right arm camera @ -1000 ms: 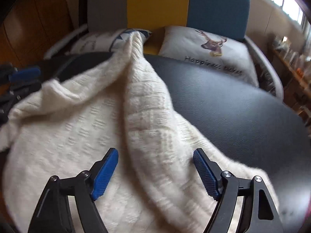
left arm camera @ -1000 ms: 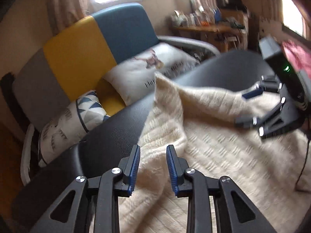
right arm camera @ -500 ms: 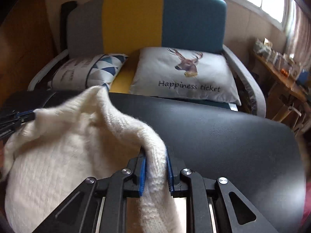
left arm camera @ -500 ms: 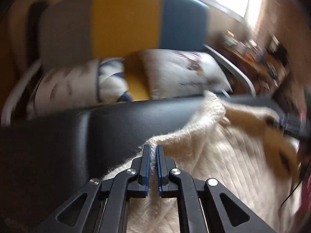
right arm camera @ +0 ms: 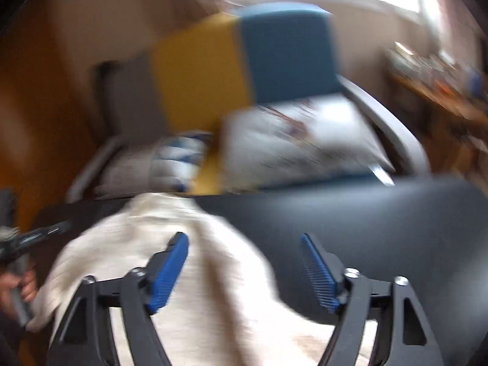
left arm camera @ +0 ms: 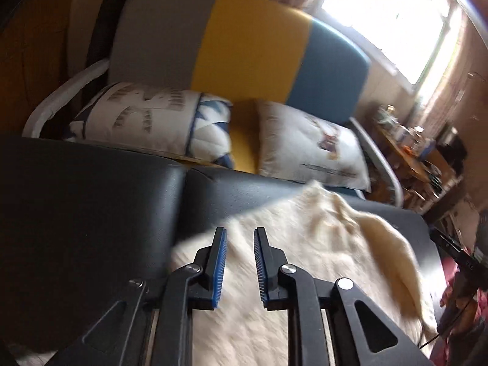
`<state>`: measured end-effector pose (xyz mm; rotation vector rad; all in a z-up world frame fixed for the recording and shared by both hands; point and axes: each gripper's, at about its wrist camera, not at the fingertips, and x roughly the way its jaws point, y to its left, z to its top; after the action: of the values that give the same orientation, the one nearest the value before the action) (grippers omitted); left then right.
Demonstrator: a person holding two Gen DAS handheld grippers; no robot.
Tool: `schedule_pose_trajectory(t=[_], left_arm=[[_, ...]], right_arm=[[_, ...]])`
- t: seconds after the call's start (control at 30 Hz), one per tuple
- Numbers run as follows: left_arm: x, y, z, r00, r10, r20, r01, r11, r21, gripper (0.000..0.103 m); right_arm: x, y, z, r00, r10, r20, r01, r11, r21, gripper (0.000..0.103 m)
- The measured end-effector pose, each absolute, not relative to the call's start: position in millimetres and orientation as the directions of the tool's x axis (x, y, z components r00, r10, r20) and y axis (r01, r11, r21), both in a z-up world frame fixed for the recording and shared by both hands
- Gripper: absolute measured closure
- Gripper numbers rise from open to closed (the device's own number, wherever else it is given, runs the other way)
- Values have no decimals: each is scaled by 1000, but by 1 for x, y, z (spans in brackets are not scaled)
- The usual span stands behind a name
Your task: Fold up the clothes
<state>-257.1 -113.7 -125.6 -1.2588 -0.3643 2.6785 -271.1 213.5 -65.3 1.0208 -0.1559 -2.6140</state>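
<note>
A cream knit sweater (left arm camera: 320, 244) lies rumpled on the black padded table (left arm camera: 91, 213). My left gripper (left arm camera: 240, 235) is open, its blue pads apart above the sweater's near left edge, holding nothing. In the blurred right wrist view the sweater (right arm camera: 195, 259) lies under my right gripper (right arm camera: 244, 241), which is wide open and empty, over the sweater's right edge. The left gripper shows at the left edge of that view (right arm camera: 33, 238). The right gripper shows at the right edge of the left wrist view (left arm camera: 457, 250).
Behind the table (right arm camera: 381, 213) stands a grey, yellow and blue sofa (left arm camera: 250, 48) with a deer-print cushion (left arm camera: 311, 146) and a triangle-pattern cushion (left arm camera: 158, 122). A cluttered wooden desk (left arm camera: 411, 149) stands at the far right under a bright window.
Both grippers were shut on folds of the sweater half a second ago; both have opened and let it drop onto the table. The right view is swinging.
</note>
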Motion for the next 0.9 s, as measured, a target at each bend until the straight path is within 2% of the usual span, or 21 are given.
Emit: schedule_pose_trajectory(t=[0.07, 0.17, 0.3, 0.4, 0.57, 0.63, 0.77, 0.83, 0.9], left_arm=[[-245, -99, -127, -632, 259, -730, -84, -960, -268, 86], [-239, -71, -141, -599, 257, -758, -155, -966, -205, 86], [-242, -63, -166, -548, 202, -812, -120, -979, -163, 86], [-238, -69, -182, -542, 213, -813, -117, -977, -179, 86], [-216, -64, -187, -589, 213, -779, -144, -977, -158, 85], [-214, -67, -189, -584, 239, -776, -140, -971, -193, 85], [-208, -72, -190, -586, 272, -763, -121, -961, -250, 85], [-206, -71, -189, -589, 273, -761, -107, -959, -261, 85], [-200, -72, -185, -582, 285, -762, -89, -953, -289, 85]], right_arm=[[-265, 181, -62, -633, -423, -648, 389, -898, 206, 24], [-269, 139, -80, -559, -454, -694, 464, -865, 193, 25], [-296, 116, -115, -527, -376, -762, 441, -887, 133, 40], [-318, 115, -141, -484, -331, -810, 415, -902, 120, 54], [-325, 136, -164, -474, -334, -815, 427, -896, 119, 54], [-313, 145, -166, -479, -325, -815, 432, -896, 104, 53], [-288, 162, -169, -500, -343, -795, 403, -905, 137, 50], [-276, 172, -171, -507, -386, -771, 406, -896, 181, 43], [-270, 174, -170, -476, -459, -750, 438, -863, 250, 10]])
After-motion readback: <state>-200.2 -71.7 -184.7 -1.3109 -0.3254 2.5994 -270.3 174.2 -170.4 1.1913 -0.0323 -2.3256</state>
